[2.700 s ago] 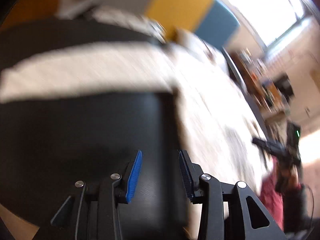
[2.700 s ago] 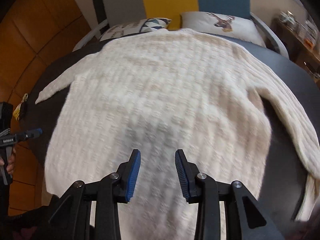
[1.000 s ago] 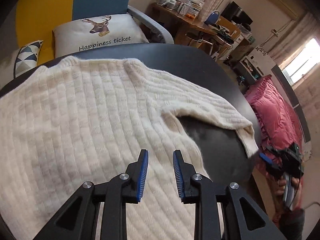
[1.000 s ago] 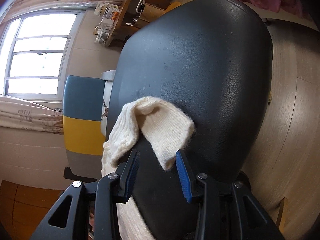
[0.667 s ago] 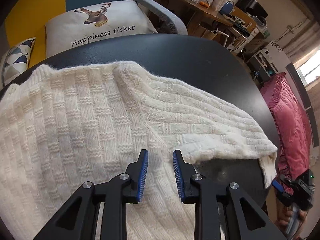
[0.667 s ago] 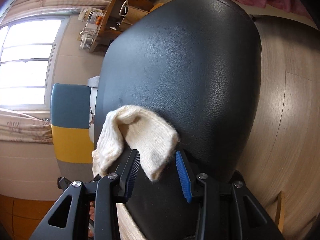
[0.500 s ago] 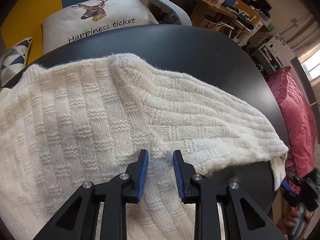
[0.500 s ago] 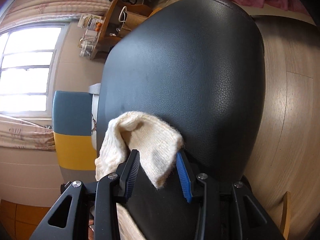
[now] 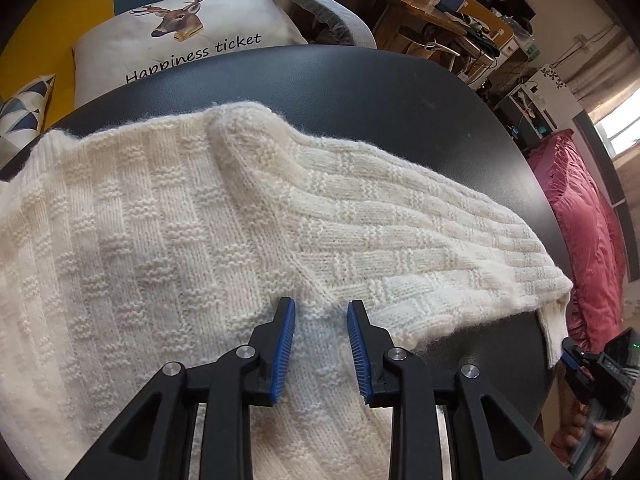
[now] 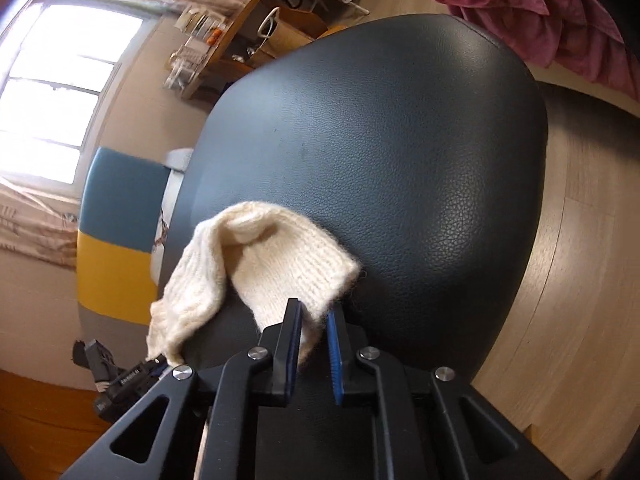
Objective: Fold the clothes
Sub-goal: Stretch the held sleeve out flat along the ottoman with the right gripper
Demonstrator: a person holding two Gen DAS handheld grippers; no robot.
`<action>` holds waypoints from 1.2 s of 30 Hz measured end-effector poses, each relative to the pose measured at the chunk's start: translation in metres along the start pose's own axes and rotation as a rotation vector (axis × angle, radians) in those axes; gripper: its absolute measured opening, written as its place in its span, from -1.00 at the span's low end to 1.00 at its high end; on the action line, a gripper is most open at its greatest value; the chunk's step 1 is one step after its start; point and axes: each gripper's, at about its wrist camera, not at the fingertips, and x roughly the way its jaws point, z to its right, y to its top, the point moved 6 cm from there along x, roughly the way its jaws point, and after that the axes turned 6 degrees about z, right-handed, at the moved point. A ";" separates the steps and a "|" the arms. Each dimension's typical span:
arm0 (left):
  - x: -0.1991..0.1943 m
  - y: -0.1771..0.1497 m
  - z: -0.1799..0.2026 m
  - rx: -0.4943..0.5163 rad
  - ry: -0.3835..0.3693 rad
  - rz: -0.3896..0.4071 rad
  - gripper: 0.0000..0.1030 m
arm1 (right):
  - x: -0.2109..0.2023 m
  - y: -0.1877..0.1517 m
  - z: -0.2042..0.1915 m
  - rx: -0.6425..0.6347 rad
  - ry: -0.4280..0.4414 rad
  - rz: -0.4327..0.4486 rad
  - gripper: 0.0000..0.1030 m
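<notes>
A cream knitted sweater [image 9: 160, 240] lies flat on the round black table [image 9: 340, 92]. Its right sleeve [image 9: 400, 232] stretches out to the table's edge, where the cuff [image 9: 554, 328] hangs over. My left gripper [image 9: 320, 312] hovers low over the seam where sleeve meets body. Its jaws stand a little apart, with flat fabric below them and nothing pinched. In the right wrist view the cuff [image 10: 288, 264] is folded up from the table [image 10: 380, 140], and my right gripper [image 10: 314, 320] is shut on its end. My left gripper [image 10: 120, 376] shows at the lower left there.
A deer pillow [image 9: 184, 48] sits on a blue and yellow sofa [image 10: 116, 232] behind the table. A cluttered desk [image 9: 440, 12] stands at the back, pink bedding [image 9: 580, 220] to the right. Wooden floor [image 10: 580, 280] surrounds the table.
The right jaws have closed onto the sleeve cuff that stood loosely between them. The left gripper came down and in toward the sleeve seam, then stayed still.
</notes>
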 end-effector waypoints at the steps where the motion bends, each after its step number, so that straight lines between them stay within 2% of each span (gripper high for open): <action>1: 0.000 -0.001 -0.001 0.002 -0.001 0.002 -0.45 | 0.000 0.000 -0.002 -0.047 -0.016 -0.014 -0.80; 5: -0.002 -0.002 -0.004 0.002 -0.006 0.006 -0.44 | 0.008 0.002 -0.034 -0.406 -0.213 -0.037 -0.82; 8: -0.004 -0.005 -0.008 -0.005 -0.013 0.010 -0.44 | 0.014 0.009 -0.052 -0.576 -0.296 -0.034 -0.88; 11: -0.003 -0.008 -0.012 -0.011 -0.018 0.012 -0.44 | 0.005 0.025 -0.073 -0.747 -0.393 0.022 -0.89; 16: -0.005 -0.010 -0.017 -0.007 -0.021 0.013 -0.44 | -0.038 0.051 -0.132 -1.118 -0.582 0.219 -0.90; 17: -0.005 -0.011 -0.017 -0.007 -0.019 0.013 -0.44 | -0.044 0.054 -0.138 -1.188 -0.620 0.254 -0.95; 19: -0.005 -0.012 -0.016 -0.008 -0.016 0.015 -0.44 | -0.047 0.061 -0.139 -1.249 -0.645 0.282 -0.95; 24: -0.007 -0.015 -0.015 0.007 0.000 0.018 -0.43 | -0.030 0.076 -0.101 -1.212 -0.689 0.226 -0.95; 27: -0.008 -0.016 -0.016 0.010 0.005 0.017 -0.43 | -0.034 0.082 -0.072 -1.055 -0.644 0.211 -0.95; 29: -0.009 -0.017 -0.016 0.013 0.007 0.015 -0.43 | -0.036 0.088 -0.053 -0.870 -0.542 0.167 -0.89; 30: -0.009 -0.018 -0.015 0.017 0.010 0.015 -0.43 | -0.040 0.090 -0.045 -0.768 -0.449 0.154 -0.71; 31: -0.009 -0.019 -0.015 0.021 0.012 0.016 -0.43 | -0.044 0.093 -0.037 -0.666 -0.354 0.142 -0.62; 33: -0.008 -0.017 -0.011 0.031 0.021 0.017 -0.42 | -0.041 0.095 -0.032 -0.531 -0.206 0.104 -0.58; 35: -0.007 -0.016 -0.008 0.038 0.031 0.018 -0.40 | -0.030 0.092 -0.039 -0.523 -0.152 0.080 -0.58; 36: -0.006 -0.016 -0.006 0.042 0.036 0.019 -0.40 | -0.022 0.090 -0.043 -0.541 -0.157 0.068 -0.60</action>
